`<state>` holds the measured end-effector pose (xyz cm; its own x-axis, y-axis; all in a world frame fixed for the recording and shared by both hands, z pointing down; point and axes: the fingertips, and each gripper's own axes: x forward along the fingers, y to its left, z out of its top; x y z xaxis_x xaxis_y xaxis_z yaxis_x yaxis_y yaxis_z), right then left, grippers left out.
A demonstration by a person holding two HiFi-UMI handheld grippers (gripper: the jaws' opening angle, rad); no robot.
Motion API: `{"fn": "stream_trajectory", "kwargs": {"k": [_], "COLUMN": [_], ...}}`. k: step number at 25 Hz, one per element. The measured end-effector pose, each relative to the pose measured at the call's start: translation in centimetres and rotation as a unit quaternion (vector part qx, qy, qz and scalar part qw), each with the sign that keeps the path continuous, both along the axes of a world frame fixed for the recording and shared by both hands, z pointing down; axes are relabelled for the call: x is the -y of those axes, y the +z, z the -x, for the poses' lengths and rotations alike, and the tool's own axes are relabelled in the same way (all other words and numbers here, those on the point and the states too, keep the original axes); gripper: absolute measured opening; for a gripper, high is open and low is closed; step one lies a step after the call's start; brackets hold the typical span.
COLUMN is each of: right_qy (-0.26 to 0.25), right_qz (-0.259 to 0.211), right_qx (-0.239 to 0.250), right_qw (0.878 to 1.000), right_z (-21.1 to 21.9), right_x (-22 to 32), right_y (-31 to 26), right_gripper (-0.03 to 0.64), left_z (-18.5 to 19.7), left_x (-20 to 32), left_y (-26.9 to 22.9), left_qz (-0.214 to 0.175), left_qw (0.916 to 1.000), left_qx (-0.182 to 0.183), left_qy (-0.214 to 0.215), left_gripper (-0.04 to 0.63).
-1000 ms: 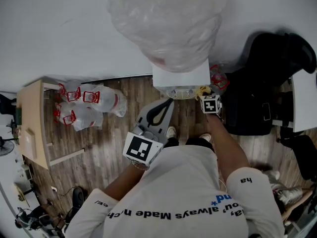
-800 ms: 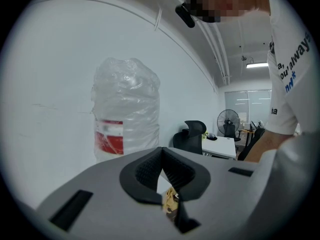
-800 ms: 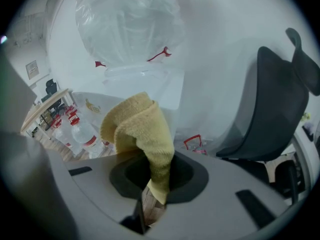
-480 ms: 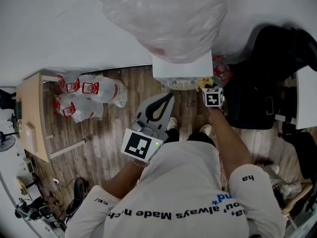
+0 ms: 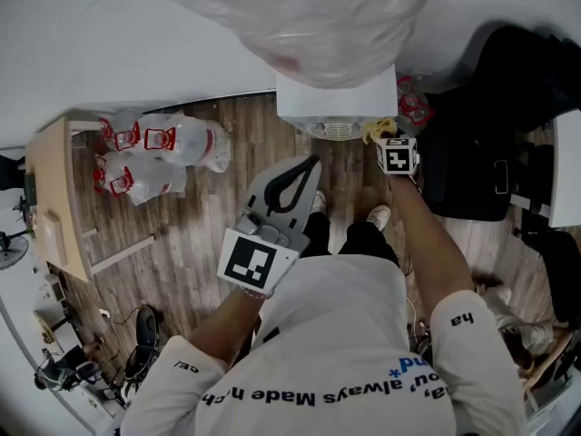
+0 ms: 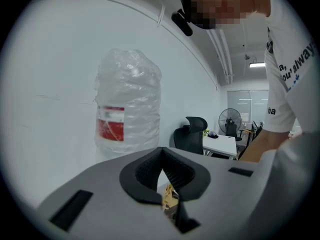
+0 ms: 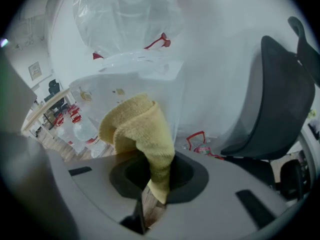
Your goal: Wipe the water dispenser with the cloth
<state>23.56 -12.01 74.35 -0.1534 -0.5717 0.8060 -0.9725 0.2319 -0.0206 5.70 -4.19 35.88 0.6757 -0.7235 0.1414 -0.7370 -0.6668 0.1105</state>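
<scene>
The white water dispenser (image 5: 336, 107) stands against the wall, topped by a large bottle wrapped in clear plastic (image 5: 300, 16). My right gripper (image 5: 385, 143) is shut on a yellow cloth (image 5: 379, 132), which it holds at the dispenser's front right corner. In the right gripper view the cloth (image 7: 142, 134) rises folded out of the shut gripper (image 7: 159, 179), close to the dispenser's side (image 7: 150, 79). My left gripper (image 5: 311, 166) is shut with nothing in it, held just in front of the dispenser. The left gripper view shows the wrapped bottle (image 6: 127, 109) above that gripper (image 6: 164, 186).
Bagged water bottles with red handles (image 5: 154, 162) lie on the wooden floor at the left, beside a light wooden desk (image 5: 50, 198). A black office chair (image 5: 508, 107) stands close on the dispenser's right, with red-handled items (image 5: 413, 107) between them. The person's feet (image 5: 377, 216) are below the dispenser.
The head view has tilted, so the dispenser sits higher in the frame. My right gripper stays with the cloth at the dispenser's right corner. My left gripper has drawn back a little.
</scene>
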Motion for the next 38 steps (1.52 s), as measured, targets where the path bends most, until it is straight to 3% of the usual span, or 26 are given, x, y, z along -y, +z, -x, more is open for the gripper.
{"fn": "stream_trajectory", "kwargs": {"k": [21,38], "right_qy": [-0.004,-0.002], "right_qz": [0.006,0.038], "right_qx": [-0.005,-0.012], "right_qw": [1.0,0.999], "right_z": [-0.9,-0.4], "right_x": [0.3,0.3], "right_y": [7.7,14.4], "right_gripper": [0.058,0.06], "left_z": [0.6,2.2], "left_x": [-1.2,-1.1], "left_y": [5.9,11.1], "left_qz": [0.017,0.039], "left_qw": [0.9997,0.9988], "left_qx": [-0.003,-0.01], "left_qy": [-0.017,-0.026], "left_gripper": [0.018,0.018]}}
